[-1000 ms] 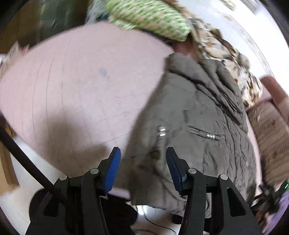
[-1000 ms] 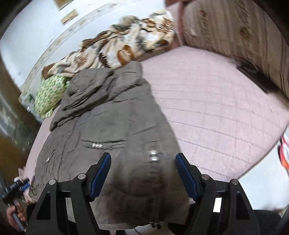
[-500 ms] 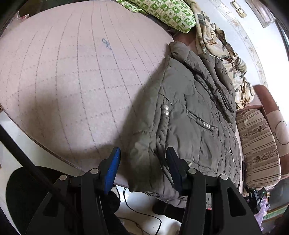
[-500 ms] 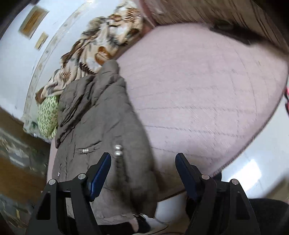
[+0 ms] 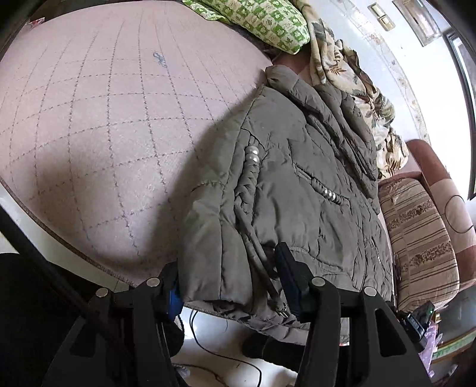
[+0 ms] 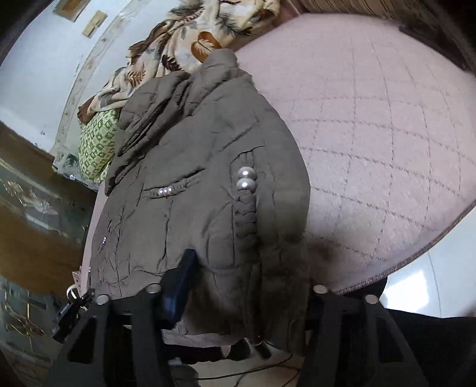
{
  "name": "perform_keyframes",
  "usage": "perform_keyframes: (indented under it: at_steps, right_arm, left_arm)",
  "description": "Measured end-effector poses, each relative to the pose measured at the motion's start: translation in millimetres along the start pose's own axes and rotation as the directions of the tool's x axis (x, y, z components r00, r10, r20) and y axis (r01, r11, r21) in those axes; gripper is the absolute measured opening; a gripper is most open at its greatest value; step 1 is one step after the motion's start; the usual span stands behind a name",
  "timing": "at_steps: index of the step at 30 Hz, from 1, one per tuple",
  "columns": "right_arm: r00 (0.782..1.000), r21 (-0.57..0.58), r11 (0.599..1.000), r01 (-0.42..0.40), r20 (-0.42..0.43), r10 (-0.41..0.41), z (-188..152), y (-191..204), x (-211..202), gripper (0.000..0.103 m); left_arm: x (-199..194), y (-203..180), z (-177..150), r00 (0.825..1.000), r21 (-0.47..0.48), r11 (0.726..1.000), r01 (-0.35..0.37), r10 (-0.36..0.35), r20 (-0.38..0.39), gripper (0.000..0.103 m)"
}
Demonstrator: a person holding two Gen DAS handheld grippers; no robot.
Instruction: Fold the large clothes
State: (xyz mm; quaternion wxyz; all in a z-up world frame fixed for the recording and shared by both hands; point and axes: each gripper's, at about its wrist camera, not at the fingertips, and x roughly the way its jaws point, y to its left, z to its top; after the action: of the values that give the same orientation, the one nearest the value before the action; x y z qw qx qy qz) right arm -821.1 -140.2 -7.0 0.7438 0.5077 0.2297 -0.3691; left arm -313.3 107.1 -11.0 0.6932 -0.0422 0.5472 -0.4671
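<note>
On the pink quilted bed cover, a grey-brown padded jacket lies spread lengthwise, its collar toward twelve o'clock and its hem hanging over the near edge at six. Pearl-like beads trim a ruched seam on its front, and a second short row sits by a pocket slit.

The left gripper stands at six o'clock in its own view, jaws apart, with the jacket's lower corner bulging between the two blue-padded fingers; whether the pads press the cloth cannot be told. The right gripper likewise sits at the hem, jaws wide apart, the fabric lying between them and covering the far finger's pad.

Beyond the collar, at twelve to one o'clock in the left view, lie a green patterned pillow and a leaf-print blanket. A striped sofa cushion sits at three o'clock, just beside the jacket.
</note>
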Motion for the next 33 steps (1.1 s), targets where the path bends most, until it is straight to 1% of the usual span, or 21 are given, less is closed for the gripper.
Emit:
perform_keyframes:
  at_steps: [2, 6, 7, 11, 15, 18, 20, 22, 27, 30, 31, 32, 33]
  right_arm:
    - [1.000, 0.011, 1.000, 0.008, -0.004, -0.008, 0, -3, 4, 0.055]
    - [1.000, 0.044, 0.999, 0.009, 0.001, -0.009, 0, -9, 10, 0.055]
    - [1.000, 0.040, 0.999, 0.013, 0.005, -0.014, 2, -8, 11, 0.055]
    - [0.998, -0.004, 0.998, 0.056, 0.027, -0.056, 2, 0, 14, 0.055]
    - [0.997, 0.002, 0.998, 0.068, 0.031, -0.069, 3, 0, 15, 0.055]
    - [0.997, 0.005, 0.998, 0.068, 0.037, -0.069, 3, -1, 14, 0.055]
    - [0.997, 0.006, 0.998, 0.067, 0.044, -0.067, 2, -1, 14, 0.055]
    - [0.996, 0.014, 0.998, 0.061, 0.058, -0.061, -1, -3, 12, 0.055]
    - [0.999, 0.048, 0.998, 0.040, 0.021, -0.041, 3, -9, 11, 0.055]
    - [0.999, 0.048, 0.998, 0.044, 0.008, -0.045, 4, -8, 11, 0.055]
    - [0.999, 0.046, 0.998, 0.046, 0.006, -0.046, 4, -8, 11, 0.053]
    - [0.999, 0.046, 0.998, 0.045, 0.009, -0.046, 3, -7, 10, 0.044]
    - [0.999, 0.042, 0.998, 0.047, 0.011, -0.047, 3, -6, 9, 0.039]
  left_arm:
    - [1, 0, 0, 1.000, 0.005, 1.000, -0.006, 0.006, 0.009, 0.054]
    - [2, -6, -1, 0.999, 0.045, 0.999, -0.025, 0.023, 0.038, 0.053]
    - [1, -8, -2, 0.999, 0.057, 0.998, -0.028, 0.026, 0.046, 0.051]
    - [4, -16, -5, 0.995, 0.099, 0.992, -0.082, 0.076, 0.064, 0.050]
    - [8, -19, -7, 0.990, 0.123, 0.984, -0.126, 0.117, 0.078, 0.050]
    - [10, -22, -8, 0.988, 0.139, 0.980, -0.141, 0.130, 0.089, 0.054]
    - [10, -21, -10, 0.987, 0.135, 0.982, -0.135, 0.122, 0.101, 0.058]
    - [12, -23, -12, 0.988, 0.144, 0.981, -0.128, 0.114, 0.101, 0.065]
    - [17, -34, -14, 0.982, 0.206, 0.962, -0.178, 0.161, 0.096, 0.070]
    - [18, -35, -13, 0.982, 0.213, 0.960, -0.181, 0.165, 0.092, 0.071]
    - [17, -35, -13, 0.982, 0.213, 0.960, -0.181, 0.165, 0.091, 0.071]
    - [17, -35, -13, 0.982, 0.213, 0.960, -0.182, 0.166, 0.094, 0.071]
    - [17, -35, -13, 0.981, 0.214, 0.959, -0.186, 0.168, 0.098, 0.068]
